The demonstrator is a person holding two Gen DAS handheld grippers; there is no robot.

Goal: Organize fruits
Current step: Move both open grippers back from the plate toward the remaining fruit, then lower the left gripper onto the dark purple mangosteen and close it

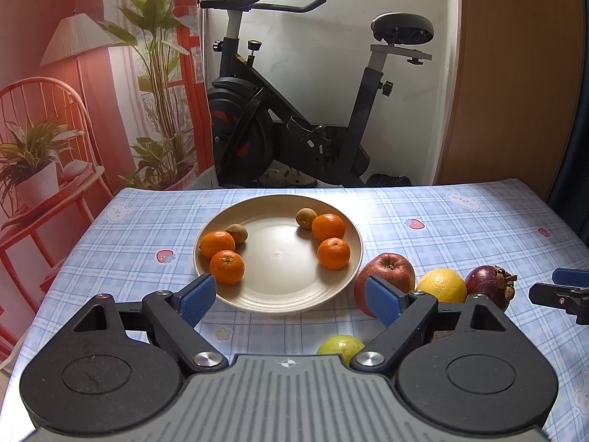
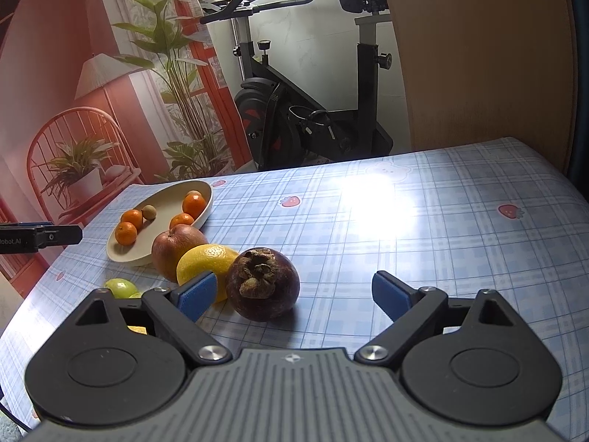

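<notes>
While both hang above the cloth, my left gripper (image 1: 291, 300) gapes wide, grasping nothing before the plate (image 1: 346, 276), and my right gripper (image 2: 294, 294) spreads empty beside the mangosteen (image 2: 262, 284)

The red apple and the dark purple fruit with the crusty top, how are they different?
The apple is red with yellowish streaks; the purple fruit is dark maroon all over. The apple has a small dip with a thin stem; the purple fruit wears a rough brown cap. The apple sits right by the plate; the purple fruit sits farther from it, beyond the lemon. Both are round and lie on the tablecloth, off the plate.
</notes>
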